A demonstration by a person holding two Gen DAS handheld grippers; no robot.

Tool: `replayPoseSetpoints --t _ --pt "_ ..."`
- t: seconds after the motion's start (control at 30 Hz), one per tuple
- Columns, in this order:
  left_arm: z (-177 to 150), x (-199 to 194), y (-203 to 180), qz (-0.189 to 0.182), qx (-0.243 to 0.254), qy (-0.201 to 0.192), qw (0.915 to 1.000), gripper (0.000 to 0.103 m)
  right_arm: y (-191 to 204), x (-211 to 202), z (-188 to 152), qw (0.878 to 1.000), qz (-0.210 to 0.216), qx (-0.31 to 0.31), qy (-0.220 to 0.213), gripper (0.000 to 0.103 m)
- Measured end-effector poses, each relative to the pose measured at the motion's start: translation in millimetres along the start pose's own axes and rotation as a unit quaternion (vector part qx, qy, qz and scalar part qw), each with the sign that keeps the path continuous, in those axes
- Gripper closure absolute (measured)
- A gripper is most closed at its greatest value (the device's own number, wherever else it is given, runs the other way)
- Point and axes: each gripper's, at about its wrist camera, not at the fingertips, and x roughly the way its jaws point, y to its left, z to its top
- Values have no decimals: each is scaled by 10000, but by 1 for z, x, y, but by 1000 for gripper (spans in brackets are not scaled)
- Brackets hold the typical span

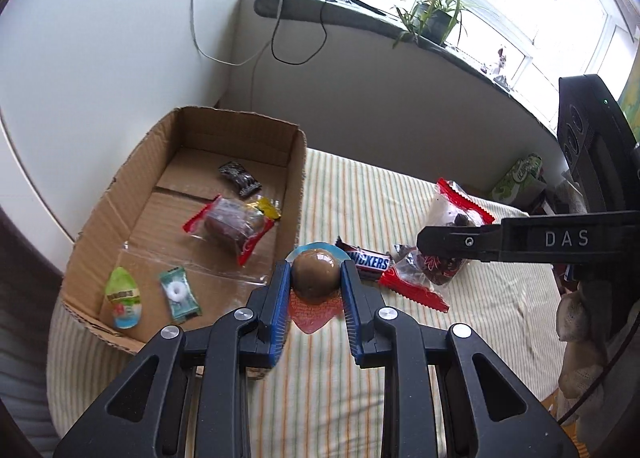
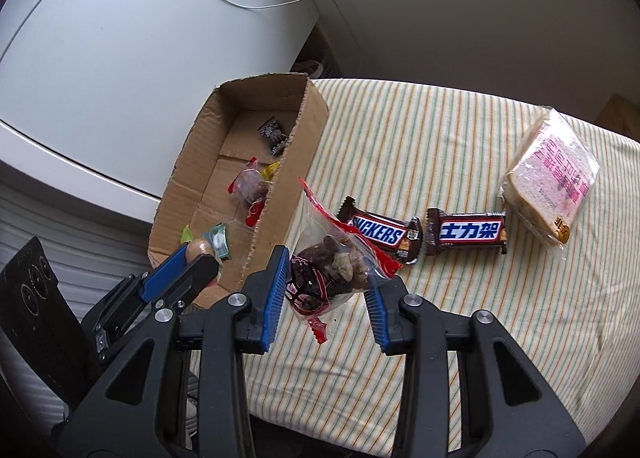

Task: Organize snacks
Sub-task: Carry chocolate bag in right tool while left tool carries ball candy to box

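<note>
My left gripper (image 1: 316,272) is shut on a brown jelly cup (image 1: 314,272) with a clear lid, held just right of the cardboard box (image 1: 296,186). It shows in the right wrist view (image 2: 200,254) at the box's near corner. My right gripper (image 2: 326,278) is shut on a clear red-edged bag of nuts and dried fruit (image 2: 336,262), held above the striped cloth. In the left wrist view the right gripper (image 1: 440,250) comes in from the right onto that bag (image 1: 436,270).
The box holds several wrapped snacks, among them a red-edged bag (image 1: 232,226) and a mint (image 1: 178,294). Two Snickers bars (image 2: 380,234) (image 2: 466,236) and a wrapped sandwich (image 2: 554,174) lie on the striped cloth (image 2: 440,338). A white wall stands behind.
</note>
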Motion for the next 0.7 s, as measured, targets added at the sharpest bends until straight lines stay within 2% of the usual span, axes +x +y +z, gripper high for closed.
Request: replayPoseSetpoints --t 0.3,0.7 --pt "15 -10 39 355 -181 -178 9990 79 46 18 5 9984 66 -537 177 65" --pt "27 -7 75 625 -335 -264 9971 79 88 44 13 9950 145 -924 353 65"
